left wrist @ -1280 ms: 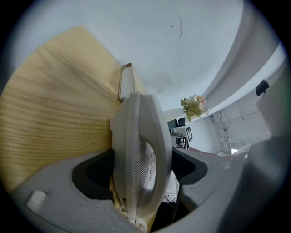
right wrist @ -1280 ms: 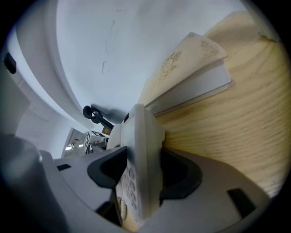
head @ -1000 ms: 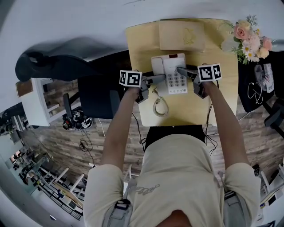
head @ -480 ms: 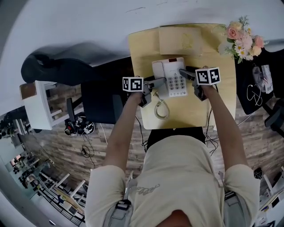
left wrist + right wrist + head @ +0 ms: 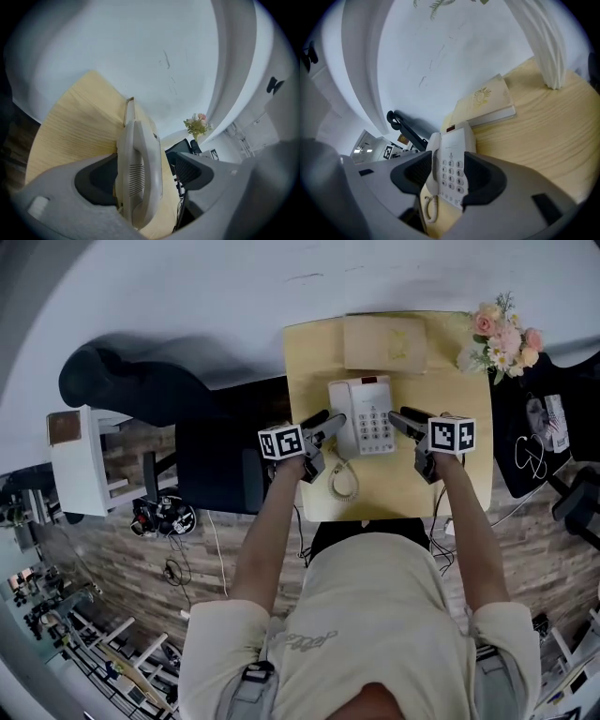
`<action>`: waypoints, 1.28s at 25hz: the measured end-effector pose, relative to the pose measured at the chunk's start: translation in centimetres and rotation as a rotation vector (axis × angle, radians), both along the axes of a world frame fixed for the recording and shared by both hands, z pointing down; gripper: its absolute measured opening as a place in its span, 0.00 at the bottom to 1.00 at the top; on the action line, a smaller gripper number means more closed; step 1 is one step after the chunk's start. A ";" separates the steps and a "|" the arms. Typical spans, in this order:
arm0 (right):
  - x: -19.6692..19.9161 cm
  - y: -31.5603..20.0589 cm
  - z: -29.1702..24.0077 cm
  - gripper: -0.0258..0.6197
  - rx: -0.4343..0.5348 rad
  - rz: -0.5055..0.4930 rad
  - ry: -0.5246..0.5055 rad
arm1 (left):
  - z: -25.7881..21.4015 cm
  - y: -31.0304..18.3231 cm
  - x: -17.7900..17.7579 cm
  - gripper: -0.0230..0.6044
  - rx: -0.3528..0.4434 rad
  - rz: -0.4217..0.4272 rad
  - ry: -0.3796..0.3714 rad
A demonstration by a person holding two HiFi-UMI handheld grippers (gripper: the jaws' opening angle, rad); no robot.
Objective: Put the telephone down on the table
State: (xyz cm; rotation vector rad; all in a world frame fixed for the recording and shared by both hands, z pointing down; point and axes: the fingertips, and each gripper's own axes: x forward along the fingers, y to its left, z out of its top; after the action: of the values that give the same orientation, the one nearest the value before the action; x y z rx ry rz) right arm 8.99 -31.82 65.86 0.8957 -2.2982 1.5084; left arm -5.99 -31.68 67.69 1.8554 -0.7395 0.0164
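Head view: the phone [image 5: 361, 416] lies flat on the table [image 5: 459, 460], keypad up, with its coiled cord [image 5: 342, 480] trailing toward the near edge. The left gripper [image 5: 323, 426] sits just beside its left edge and the right gripper [image 5: 403, 420] just beside its right. There's a book [image 5: 384, 341] behind the phone and flowers [image 5: 503, 332] at the far right corner.

Left gripper view: the jaws are apart with the handset side of the phone [image 5: 138, 171] between them. There's a clear gap on one side, and I can't tell if the other pad touches.

Right gripper view: the jaws are spread here too. The keypad side of the phone [image 5: 451, 161] shows between them, and nothing's clamped as far as I can see.
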 end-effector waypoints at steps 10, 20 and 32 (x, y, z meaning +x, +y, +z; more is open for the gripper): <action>0.3 5.0 -4.3 0.17 0.133 -0.107 0.143 | -7.1 3.8 1.3 0.65 0.251 0.084 -0.137; -0.9 7.4 -11.2 0.04 0.342 -0.176 0.181 | -14.2 6.8 2.6 0.08 0.517 0.165 -0.313; -1.9 8.0 -22.6 0.04 0.634 -0.139 0.158 | -24.0 10.6 3.8 0.06 0.730 0.164 -0.461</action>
State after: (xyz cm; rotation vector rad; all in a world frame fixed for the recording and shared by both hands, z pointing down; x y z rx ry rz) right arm 7.07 -23.82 43.26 0.9227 -2.6823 0.6174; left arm -2.18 -21.03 43.69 2.6554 -0.9888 0.3278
